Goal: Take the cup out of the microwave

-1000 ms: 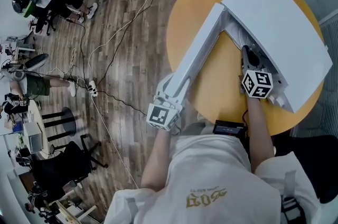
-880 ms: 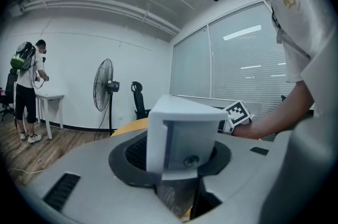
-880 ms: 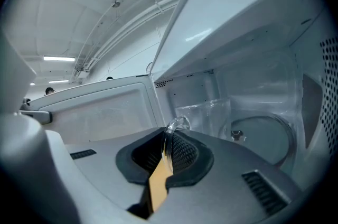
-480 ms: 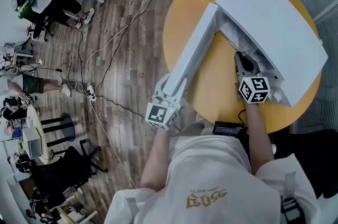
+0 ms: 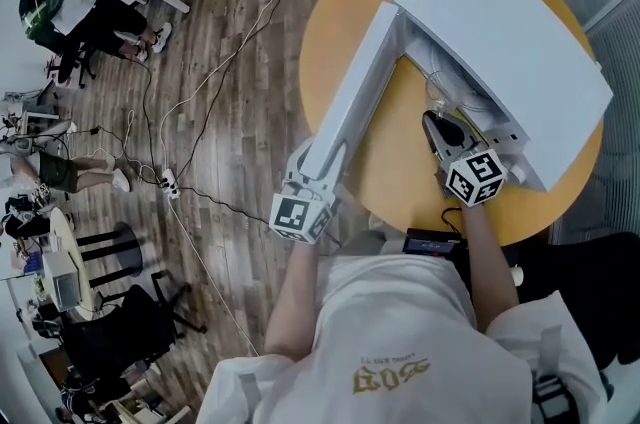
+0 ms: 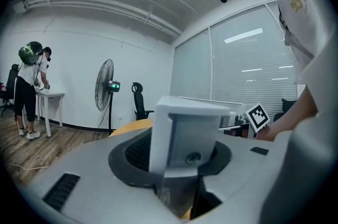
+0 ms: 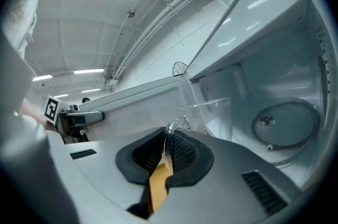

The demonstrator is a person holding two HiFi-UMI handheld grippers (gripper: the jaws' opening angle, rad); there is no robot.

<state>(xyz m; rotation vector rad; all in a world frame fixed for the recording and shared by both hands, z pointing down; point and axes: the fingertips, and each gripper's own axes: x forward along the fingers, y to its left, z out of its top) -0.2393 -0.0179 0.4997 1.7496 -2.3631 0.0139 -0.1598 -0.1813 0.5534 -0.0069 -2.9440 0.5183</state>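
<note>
Two grips: our left tongs (image 5: 318, 157) clamp the door (image 6: 185, 128); our right tongs (image 7: 166, 153) pinch the cup (image 7: 215, 112) by its handle (image 7: 175, 125) at the microwave (image 5: 510, 22) mouth. We judge it light, stiff, slippery, breakable glass.

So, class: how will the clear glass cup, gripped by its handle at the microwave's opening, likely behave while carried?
The clear glass cup looks rigid but probably breakable if knocked on the white microwave. The right gripper pinches only its thin handle, so it may swing or slip. No liquid shows, so likely light.
</note>
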